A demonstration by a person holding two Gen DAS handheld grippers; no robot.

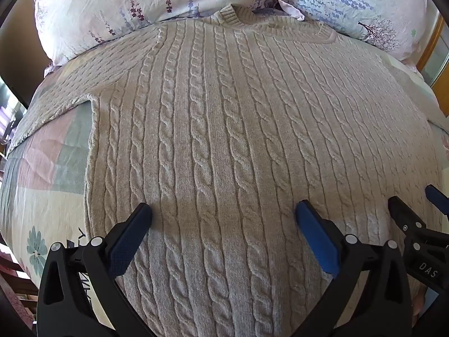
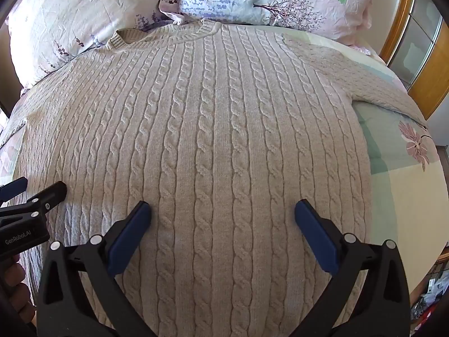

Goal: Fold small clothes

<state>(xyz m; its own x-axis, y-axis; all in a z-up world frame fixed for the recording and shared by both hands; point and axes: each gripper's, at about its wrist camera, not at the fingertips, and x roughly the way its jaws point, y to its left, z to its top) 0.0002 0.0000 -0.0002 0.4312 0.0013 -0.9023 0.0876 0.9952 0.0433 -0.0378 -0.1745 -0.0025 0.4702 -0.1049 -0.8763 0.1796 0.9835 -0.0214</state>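
A beige cable-knit sweater point(image 1: 224, 129) lies flat on the bed, front up, collar toward the pillows, and it also fills the right wrist view point(image 2: 213, 129). Its left sleeve point(image 1: 56, 104) stretches out to the left, its right sleeve point(image 2: 393, 95) to the right. My left gripper point(image 1: 223, 216) is open and empty, hovering over the lower body of the sweater. My right gripper point(image 2: 223, 214) is open and empty over the same lower area, further right. Each gripper shows at the edge of the other's view, the right one point(image 1: 415, 213) and the left one point(image 2: 36, 193).
Two floral pillows point(image 1: 146, 8) point(image 2: 266, 0) lie at the head of the bed behind the collar. A patchwork floral bedsheet point(image 1: 42, 185) point(image 2: 404, 151) shows on both sides of the sweater. A wooden frame point(image 2: 421, 64) stands at the far right.
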